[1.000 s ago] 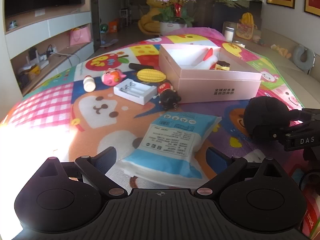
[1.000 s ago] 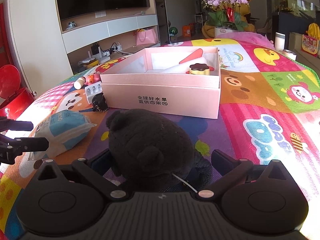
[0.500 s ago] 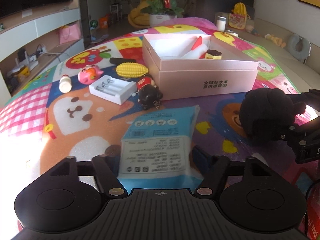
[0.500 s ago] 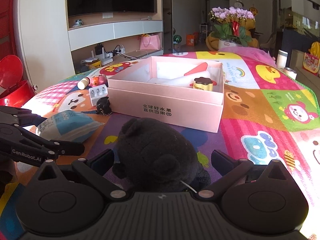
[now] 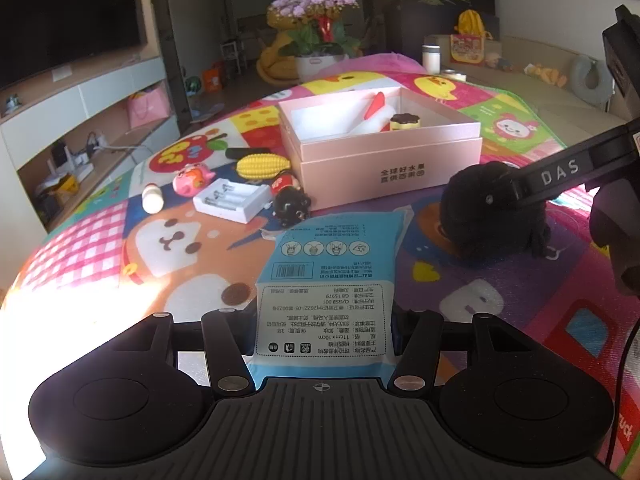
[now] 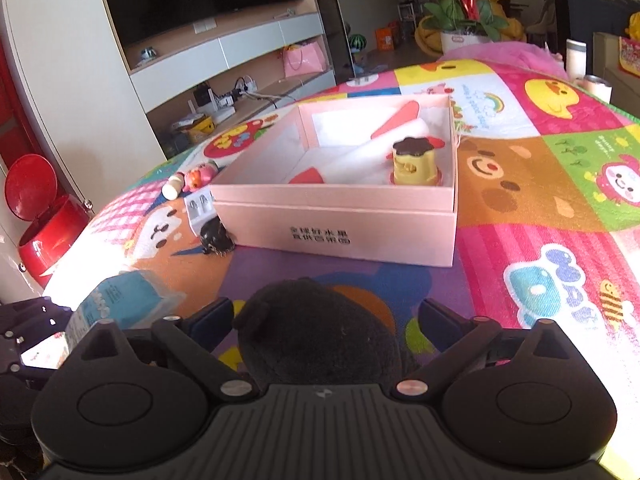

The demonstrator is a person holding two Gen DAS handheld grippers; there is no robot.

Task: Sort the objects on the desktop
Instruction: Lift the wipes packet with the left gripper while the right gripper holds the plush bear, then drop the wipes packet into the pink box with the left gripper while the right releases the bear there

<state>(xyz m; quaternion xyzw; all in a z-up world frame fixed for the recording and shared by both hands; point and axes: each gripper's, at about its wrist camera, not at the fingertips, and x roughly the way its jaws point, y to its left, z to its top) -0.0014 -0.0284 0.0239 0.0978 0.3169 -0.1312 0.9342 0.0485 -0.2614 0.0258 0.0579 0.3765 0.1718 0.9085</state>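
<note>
A blue and white packet [image 5: 324, 280] lies on the colourful mat, its near end between the fingers of my left gripper [image 5: 320, 314]. The jaws are closing and both pads press its sides. A black plush toy [image 6: 320, 340] sits between the fingers of my right gripper [image 6: 326, 314]. Those jaws are closing too, but a gap still shows at the right finger [image 6: 438, 318]. In the left wrist view the plush toy [image 5: 492, 212] sits right of the packet under a right finger [image 5: 560, 172]. The open pink box [image 6: 332, 236] stands just beyond, holding a yellow pudding toy [image 6: 414, 164] and a white bottle.
Left of the pink box [image 5: 384, 172] lie a toy corn [image 5: 262, 165], a pink pig toy [image 5: 192, 178], a white battery case [image 5: 232, 200], a small bottle [image 5: 152, 200] and a black figure [image 5: 290, 204]. A red bin [image 6: 40, 220] stands off the mat's left edge.
My left gripper's jaws came in from wide open onto the packet, which now looks narrower and straight ahead. The right gripper rose a little and its fingers drew closer to the plush toy.
</note>
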